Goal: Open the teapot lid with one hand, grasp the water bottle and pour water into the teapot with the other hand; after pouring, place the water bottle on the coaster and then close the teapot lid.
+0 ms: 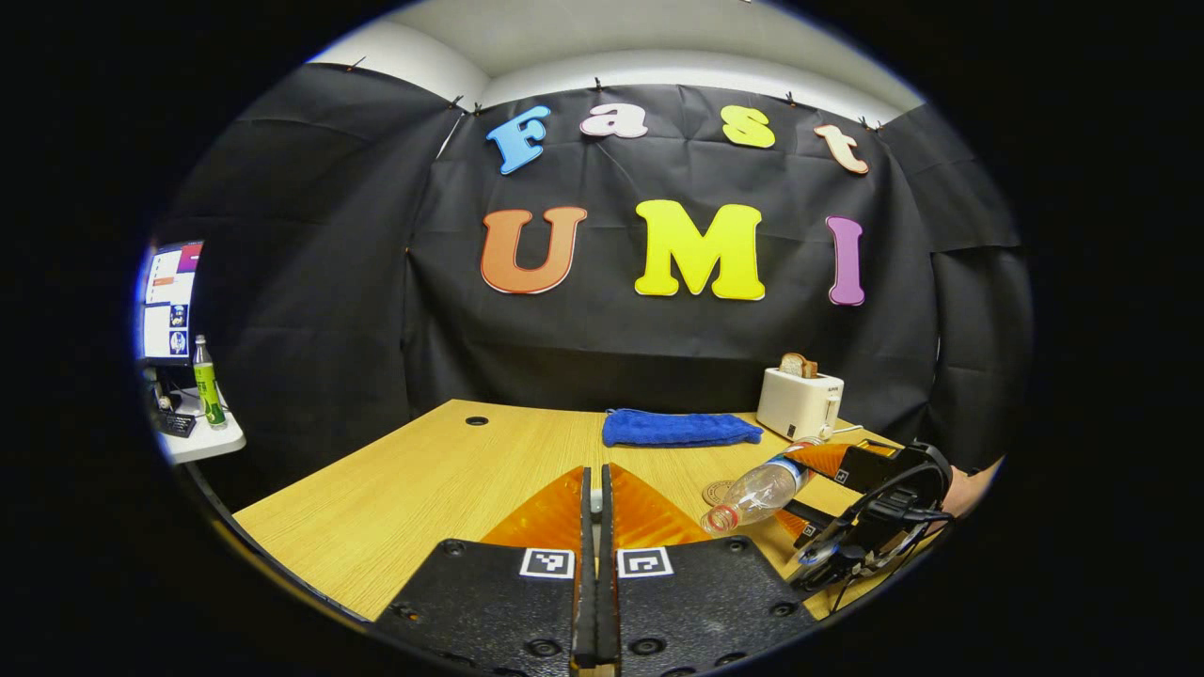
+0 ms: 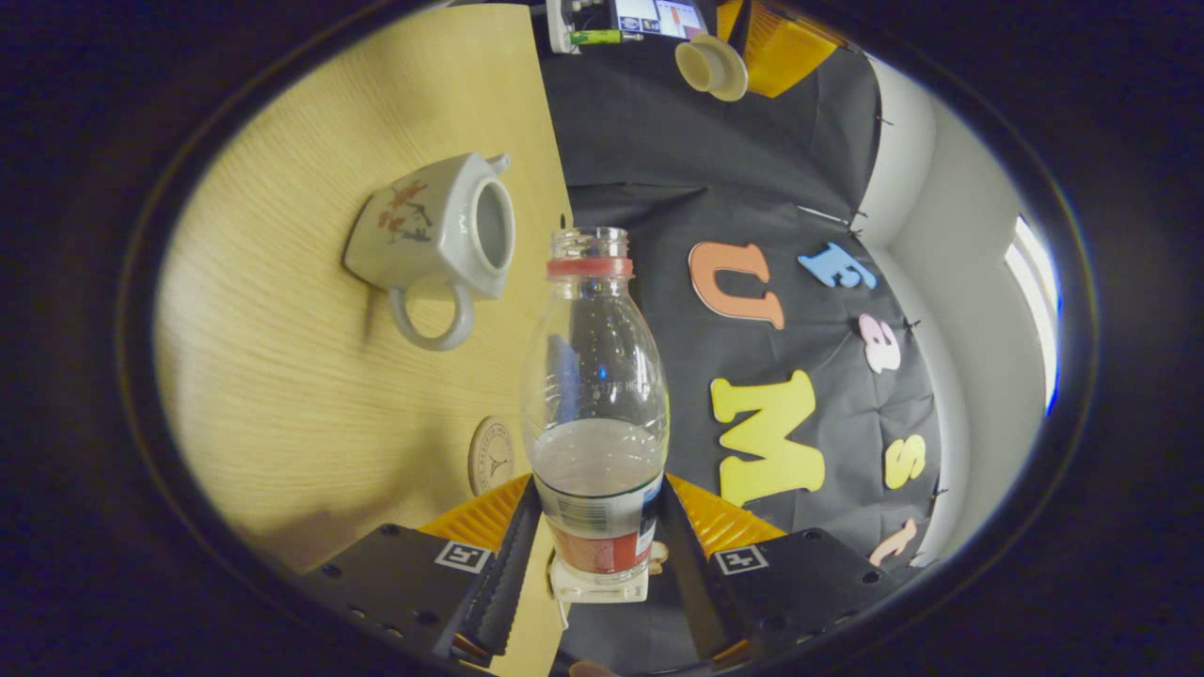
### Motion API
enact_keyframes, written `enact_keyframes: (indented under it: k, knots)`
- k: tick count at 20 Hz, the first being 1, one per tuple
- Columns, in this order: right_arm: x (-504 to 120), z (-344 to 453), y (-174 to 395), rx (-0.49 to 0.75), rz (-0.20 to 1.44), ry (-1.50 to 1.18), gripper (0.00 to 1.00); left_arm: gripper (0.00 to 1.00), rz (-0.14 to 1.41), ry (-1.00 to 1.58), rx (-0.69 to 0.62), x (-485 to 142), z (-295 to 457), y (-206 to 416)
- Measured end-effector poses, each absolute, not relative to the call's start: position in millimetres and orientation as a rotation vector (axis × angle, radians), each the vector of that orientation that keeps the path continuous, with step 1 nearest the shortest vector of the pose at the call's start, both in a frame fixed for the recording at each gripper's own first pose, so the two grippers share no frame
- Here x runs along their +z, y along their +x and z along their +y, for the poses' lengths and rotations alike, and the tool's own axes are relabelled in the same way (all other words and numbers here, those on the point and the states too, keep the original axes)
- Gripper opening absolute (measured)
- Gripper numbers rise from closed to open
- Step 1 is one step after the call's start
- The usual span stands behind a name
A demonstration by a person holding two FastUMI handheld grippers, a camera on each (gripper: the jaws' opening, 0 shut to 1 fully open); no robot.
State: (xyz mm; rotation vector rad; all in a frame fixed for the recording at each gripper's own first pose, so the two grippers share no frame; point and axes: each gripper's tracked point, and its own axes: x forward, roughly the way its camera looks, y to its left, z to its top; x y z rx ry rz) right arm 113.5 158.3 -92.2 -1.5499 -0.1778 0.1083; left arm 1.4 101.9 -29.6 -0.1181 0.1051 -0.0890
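In the left gripper view my left gripper (image 1: pixel 595 475) is shut, with a small pale knob of the teapot lid showing between its fingers. The right gripper view shows that cream lid (image 2: pixel 712 66) held up at the top. My right gripper (image 2: pixel 599 489) is shut on the clear water bottle (image 2: pixel 594 404), uncapped, with water resting near its base. The bottle (image 1: pixel 757 491) is tipped nearly level, mouth down-left. The white flowered teapot (image 2: pixel 423 230) stands open on the table, left of the bottle's mouth. A round coaster (image 2: pixel 491 455) lies below the bottle.
A blue cloth (image 1: pixel 679 428) and a white toaster (image 1: pixel 800 400) with bread sit at the back of the wooden table (image 1: pixel 395 489). A side table at the left carries a green bottle (image 1: pixel 207 381) and a monitor (image 1: pixel 169 301). A hand (image 1: pixel 969 489) holds the right gripper.
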Motion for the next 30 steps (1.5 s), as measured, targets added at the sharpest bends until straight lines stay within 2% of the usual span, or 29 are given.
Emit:
enact_keyframes:
  k: [30]
  knots:
    - [-65,170,126,0.044,-0.301,-1.863,0.70,0.03,0.077,-0.107,-0.074,-18,115,-6]
